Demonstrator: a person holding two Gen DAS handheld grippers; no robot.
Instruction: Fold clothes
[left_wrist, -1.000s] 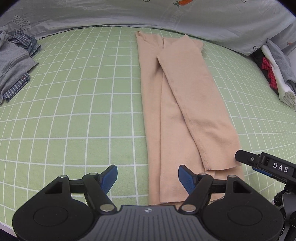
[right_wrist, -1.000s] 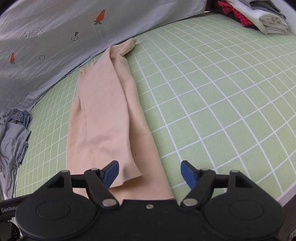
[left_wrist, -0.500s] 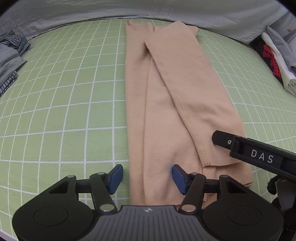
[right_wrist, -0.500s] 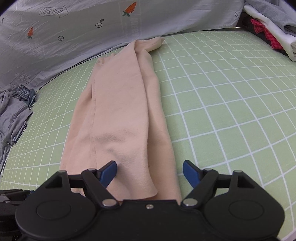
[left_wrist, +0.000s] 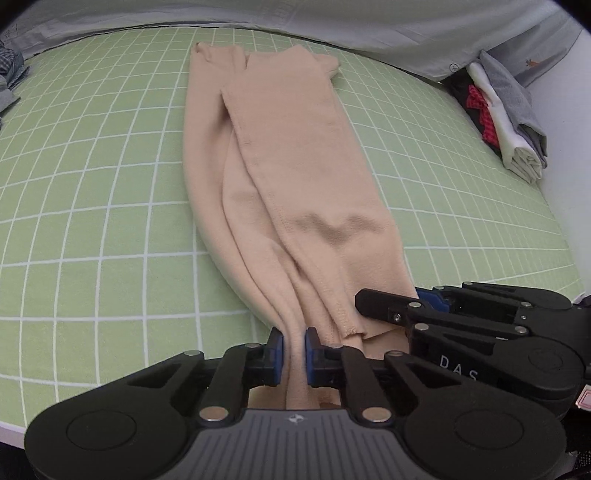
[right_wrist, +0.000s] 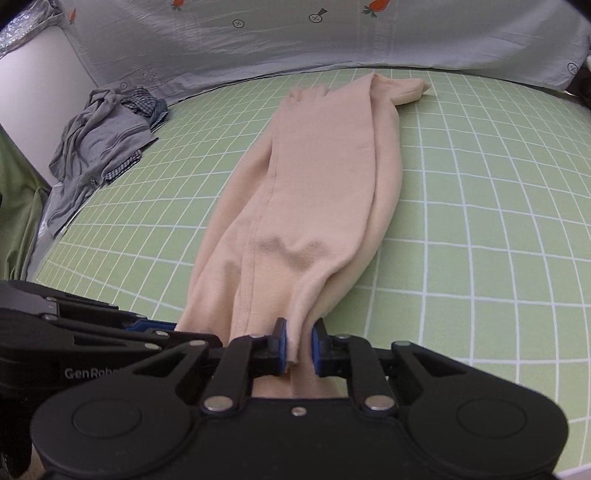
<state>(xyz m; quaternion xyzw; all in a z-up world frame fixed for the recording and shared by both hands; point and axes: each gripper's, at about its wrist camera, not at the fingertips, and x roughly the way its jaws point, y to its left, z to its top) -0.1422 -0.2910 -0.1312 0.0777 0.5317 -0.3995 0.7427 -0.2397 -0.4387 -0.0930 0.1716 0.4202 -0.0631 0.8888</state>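
- the beige garment (left_wrist: 295, 177) lies lengthwise on the green grid mat (left_wrist: 92, 206), a long narrow strip folded along its length, with layered edges and a stitched seam running down it.
- its long axis runs straight away from both cameras: the near end is at the tongs, and the far end points toward the grey printed sheet (right_wrist: 295, 40) at the back edge of the mat.
- the left gripper (left_wrist: 293, 349) is clamped on the near end of the garment; its blue pads (left_wrist: 275, 350) press a bunched fold of fabric between them, and the cloth passes on under the gripper body.
- the right gripper (right_wrist: 298, 347) is likewise closed on the near end, its blue pads (right_wrist: 280, 345) squeezing a narrow pleat of the same cloth (right_wrist: 317, 192).
- the two tongs sit side by side at that end, near each other: in the left wrist view the right gripper (left_wrist: 428, 297) reaches in from the right, and in the right wrist view the left one (right_wrist: 147, 326) comes in from the left.
- near the tongs the fabric gathers into ridges and narrows; further away it spreads flat on the mat.
- a folded stack of clothes (left_wrist: 513, 122) sits at the mat's right edge.
- a loose pile of grey and checked clothes (right_wrist: 103, 144) lies at the left edge.
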